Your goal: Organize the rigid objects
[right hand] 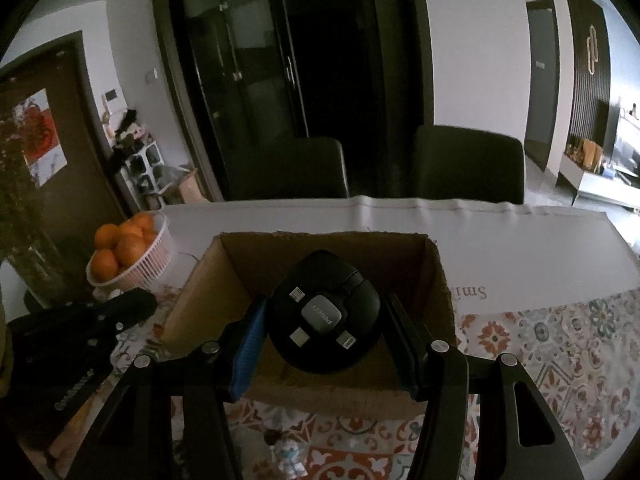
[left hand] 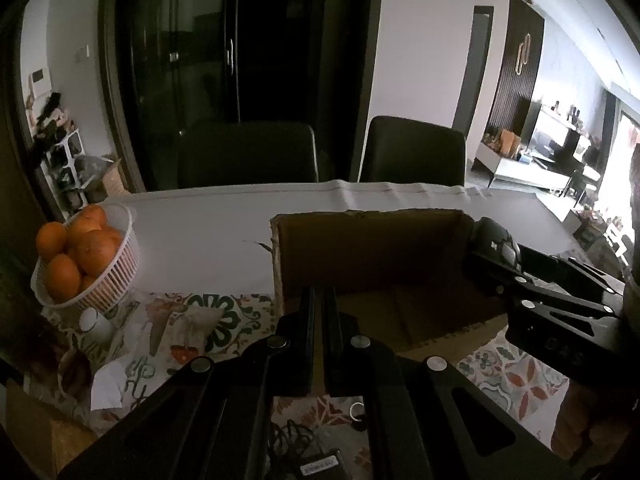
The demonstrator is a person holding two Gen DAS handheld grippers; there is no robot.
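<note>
My right hand-held gripper [right hand: 324, 320] grips the round black charger [right hand: 324, 316] over the cardboard box [right hand: 236, 276]; the left hand-held gripper [left hand: 320, 320] is closed, empty. Release remains.

Round black cable reel [right hand: 323, 314] — suspended over open cardboard box [right hand: 236, 268].

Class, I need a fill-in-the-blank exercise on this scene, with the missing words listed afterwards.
1. The right gripper is shut on a round black ____.
2. It is held above an open ____ box.
3. The white basket holds ____.
4. The left gripper's jaws are ____.

Missing words: charger; cardboard; oranges; shut
</note>
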